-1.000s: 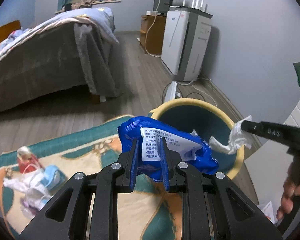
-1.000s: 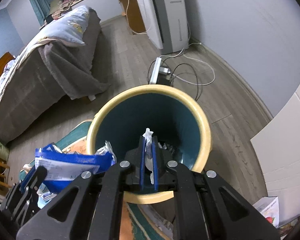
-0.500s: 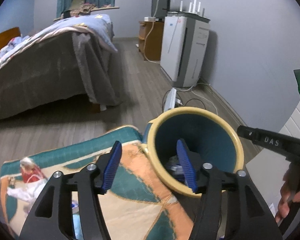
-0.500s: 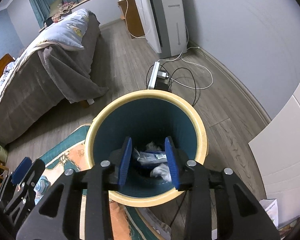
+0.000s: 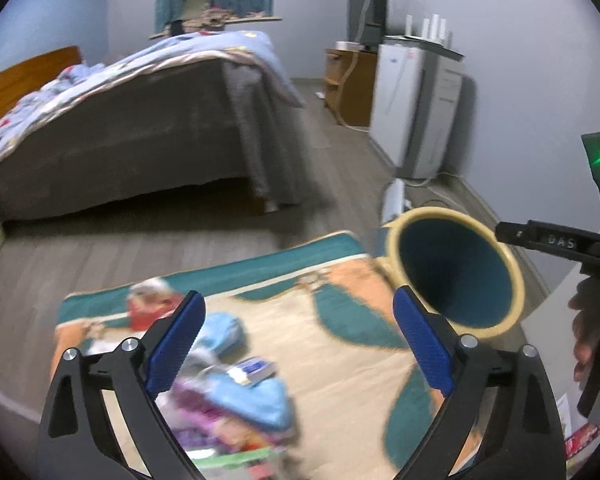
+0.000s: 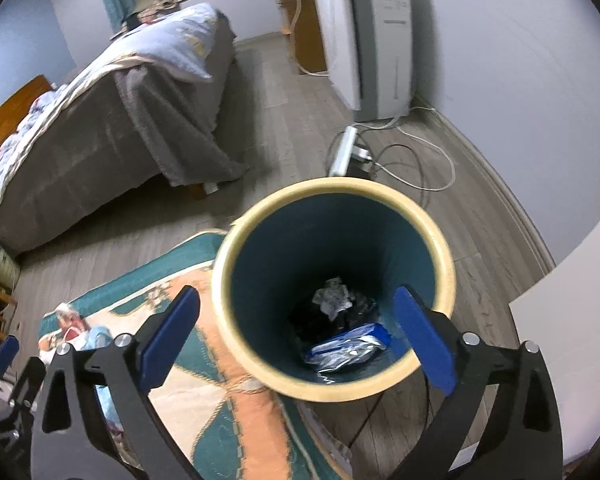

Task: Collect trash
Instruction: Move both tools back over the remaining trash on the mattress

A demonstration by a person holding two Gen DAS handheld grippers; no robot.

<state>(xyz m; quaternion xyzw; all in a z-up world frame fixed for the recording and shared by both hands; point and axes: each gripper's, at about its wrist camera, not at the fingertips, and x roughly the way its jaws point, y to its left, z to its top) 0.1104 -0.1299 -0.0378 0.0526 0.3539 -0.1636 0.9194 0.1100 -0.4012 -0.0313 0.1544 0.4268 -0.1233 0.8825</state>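
A teal bin with a cream rim point(image 6: 444, 264) stands at the rug's corner; it also shows in the left wrist view point(image 5: 516, 280). Inside lie a blue wrapper point(image 6: 352, 346) and a crumpled white tissue point(image 6: 332, 298). My right gripper point(image 6: 296, 336) is open and empty, above the bin's mouth. My left gripper point(image 5: 300, 344) is open and empty, over the patterned rug point(image 5: 340, 344), left of the bin. A pile of trash point(image 5: 236, 396) lies on the rug below it: blue cloths, a small blue box, purple and red wrappers.
A bed point(image 5: 140, 120) with a grey cover stands at the back left. A white appliance point(image 5: 416, 104) and a wooden cabinet point(image 5: 348, 80) stand by the right wall. A power strip with cables point(image 6: 344, 152) lies behind the bin. A white panel point(image 6: 572, 360) is at right.
Both grippers opened and dropped the blue wrapper and the tissue into the bin. The left gripper has swung left and down toward the trash pile; the right has pulled back a little.
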